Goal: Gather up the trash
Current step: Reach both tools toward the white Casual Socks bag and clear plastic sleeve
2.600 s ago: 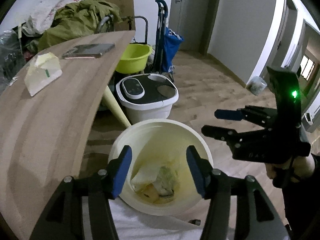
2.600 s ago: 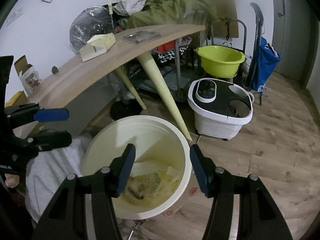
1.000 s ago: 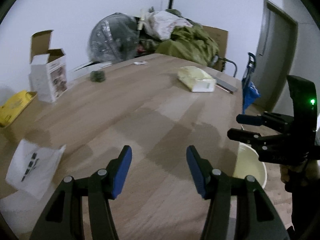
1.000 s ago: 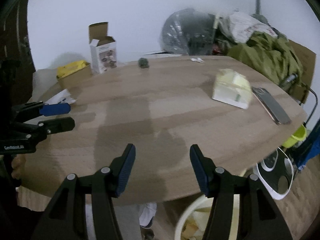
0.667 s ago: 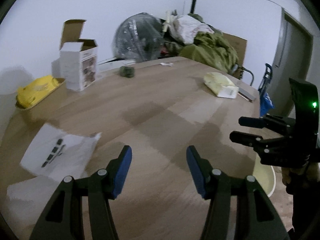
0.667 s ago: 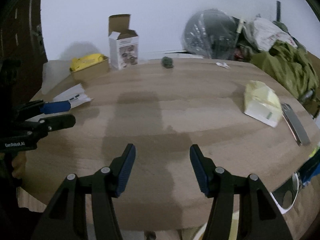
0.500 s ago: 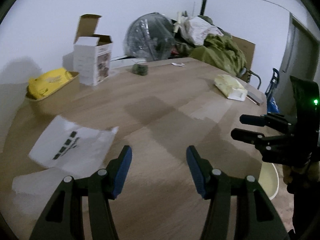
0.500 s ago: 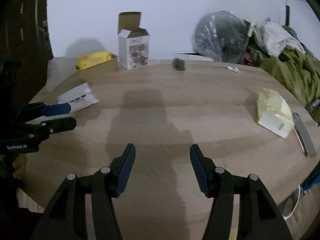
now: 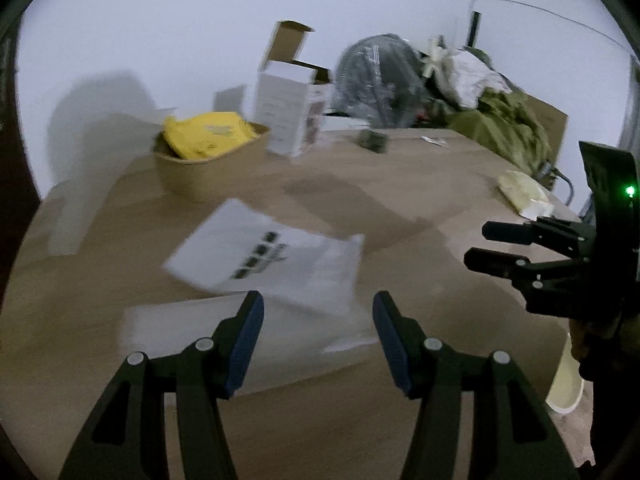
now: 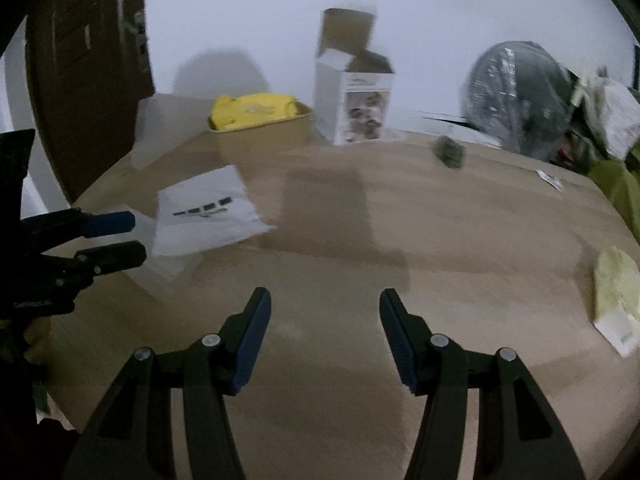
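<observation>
Two grippers hung over the wooden table [image 9: 400, 208], largest thing in view. Left gripper [image 9: 318, 338] and right gripper [image 10: 325, 332] both stood spread, nothing between the jaws. White paper sheets [image 9: 276, 256], probably the trash though blurred, lay just ahead of the left gripper. Small dark lump [image 10: 450, 153] sat far back.

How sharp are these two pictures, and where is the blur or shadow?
Left wrist: the white paper and open box are smeared, the fingers stay crisp. Right wrist: box and fan blurred, a dark shadow band crosses the table.
</observation>
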Demonstrator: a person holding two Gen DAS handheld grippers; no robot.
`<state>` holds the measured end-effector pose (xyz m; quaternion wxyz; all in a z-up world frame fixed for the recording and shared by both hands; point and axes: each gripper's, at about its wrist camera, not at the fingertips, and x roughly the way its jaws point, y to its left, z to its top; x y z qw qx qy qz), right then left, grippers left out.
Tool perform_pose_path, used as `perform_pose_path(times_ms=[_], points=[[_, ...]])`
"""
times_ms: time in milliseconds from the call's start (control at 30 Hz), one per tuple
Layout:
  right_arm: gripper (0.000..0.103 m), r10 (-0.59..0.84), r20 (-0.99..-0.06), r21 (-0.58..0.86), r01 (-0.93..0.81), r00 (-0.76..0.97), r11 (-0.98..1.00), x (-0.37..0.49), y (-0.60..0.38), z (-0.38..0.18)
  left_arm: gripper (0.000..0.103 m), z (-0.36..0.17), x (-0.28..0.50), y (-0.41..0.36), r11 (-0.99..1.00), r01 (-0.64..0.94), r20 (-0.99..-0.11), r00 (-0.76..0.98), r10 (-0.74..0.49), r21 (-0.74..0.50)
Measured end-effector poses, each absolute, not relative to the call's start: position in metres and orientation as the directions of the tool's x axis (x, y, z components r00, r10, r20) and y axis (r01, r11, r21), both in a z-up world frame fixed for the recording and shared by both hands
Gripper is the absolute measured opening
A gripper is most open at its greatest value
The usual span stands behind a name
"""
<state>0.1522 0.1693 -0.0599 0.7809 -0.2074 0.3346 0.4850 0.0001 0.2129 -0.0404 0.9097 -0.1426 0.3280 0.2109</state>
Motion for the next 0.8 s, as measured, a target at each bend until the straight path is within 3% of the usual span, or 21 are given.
perform_pose_path(times_ms=[233,333,567,700,800], points=[[0.054,0.622,-0.749,-0.007,-0.941,0.230,0.339,0.144,0.222,-0.063,0.057,-0.043,-0.029,0.244,0.806,-0.580,-0.674,0.642,0.366,-0.115],[0.069,0.632,-0.750,0.000,-0.956,0.195,0.295,0.140,0.239,-0.062,0.057,-0.043,-0.041,0.254,0.784,-0.611,-0.676,0.624,0.392,-0.109],[0.071,0.638,-0.766,0.022,-0.988,0.081,0.152,0.123,0.296,-0.066,0.057,-0.041,-0.054,0.268,0.745,-0.658,-0.680,0.597,0.425,-0.111],[0.080,0.618,-0.785,0.044,-0.990,0.048,0.132,0.123,0.323,-0.073,0.057,-0.038,-0.056,0.269,0.739,-0.664,-0.679,0.597,0.428,-0.117],[0.082,0.587,-0.809,0.055,-0.991,0.029,0.126,0.125,0.342,-0.083,0.058,-0.036,-0.056,0.270,0.736,-0.667,-0.681,0.592,0.431,-0.114]])
